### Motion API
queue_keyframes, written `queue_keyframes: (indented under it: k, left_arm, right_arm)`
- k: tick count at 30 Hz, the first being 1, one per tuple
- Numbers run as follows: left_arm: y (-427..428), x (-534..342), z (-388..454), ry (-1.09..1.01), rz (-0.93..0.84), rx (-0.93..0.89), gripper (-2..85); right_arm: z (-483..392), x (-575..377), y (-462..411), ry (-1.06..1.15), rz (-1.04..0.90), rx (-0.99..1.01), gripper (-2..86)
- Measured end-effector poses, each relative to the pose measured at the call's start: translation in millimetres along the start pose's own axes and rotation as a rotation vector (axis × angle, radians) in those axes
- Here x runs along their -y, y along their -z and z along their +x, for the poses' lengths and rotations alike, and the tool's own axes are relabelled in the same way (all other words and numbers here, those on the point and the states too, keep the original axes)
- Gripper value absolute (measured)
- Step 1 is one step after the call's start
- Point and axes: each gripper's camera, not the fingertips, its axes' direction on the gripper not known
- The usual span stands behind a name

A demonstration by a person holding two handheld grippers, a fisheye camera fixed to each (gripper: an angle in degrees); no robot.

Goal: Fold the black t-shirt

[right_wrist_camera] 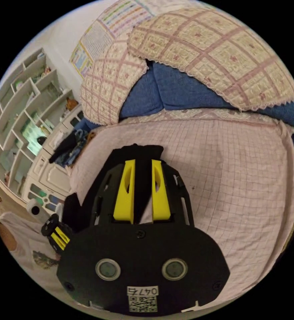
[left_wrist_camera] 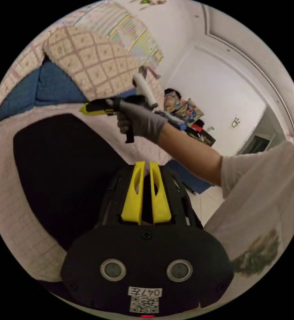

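The black t-shirt (left_wrist_camera: 60, 173) lies flat as a dark block on the pink checked cover (left_wrist_camera: 6, 206). My left gripper (left_wrist_camera: 147, 164) hovers over the shirt's near edge, jaws almost touching, with nothing between them. A gloved hand (left_wrist_camera: 141, 121) holds my right gripper (left_wrist_camera: 83, 109) just above the shirt's far edge, pointing at the cushions. In the right gripper view my right gripper (right_wrist_camera: 143, 161) has its jaws a little apart. Black shirt cloth (right_wrist_camera: 141, 151) shows through the gap and past the tips. The left gripper (right_wrist_camera: 58, 235) sits low at the left there.
Two quilted pillows (right_wrist_camera: 213, 50) lean on blue cushions (right_wrist_camera: 173, 90) at the far end of the pink cover (right_wrist_camera: 227, 173). White shelves (right_wrist_camera: 30, 110) stand off to the left. The person's bare forearm (left_wrist_camera: 187, 153) and white sleeve (left_wrist_camera: 263, 200) cross the left gripper view.
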Motion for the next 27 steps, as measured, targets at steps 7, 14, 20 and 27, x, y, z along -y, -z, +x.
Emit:
queue_keyframes:
  k: [7, 14, 20, 27]
  left_arm:
    - [138.5, -49.7, -38.6, 0.141, 0.081, 0.091, 3.1]
    - [256.1, -59.5, -51.9, 0.038, 0.195, 0.323, 0.6]
    - [318.7, -78.9, -92.9, 0.116, 0.265, 0.308, 0.5]
    - [356.4, -31.7, -278.2, 0.448, 0.153, 0.227, 9.0]
  right_arm:
    - [41.4, 20.5, -54.5, -0.133, -0.098, 0.293, 7.3]
    - [30.5, 50.2, -95.8, -0.2, -0.16, 0.345, 6.5]
    - [1.1, 57.8, -104.4, -0.209, -0.15, 0.173, 8.2]
    - [-21.7, 59.2, -167.8, -0.273, -0.148, 0.336, 8.1]
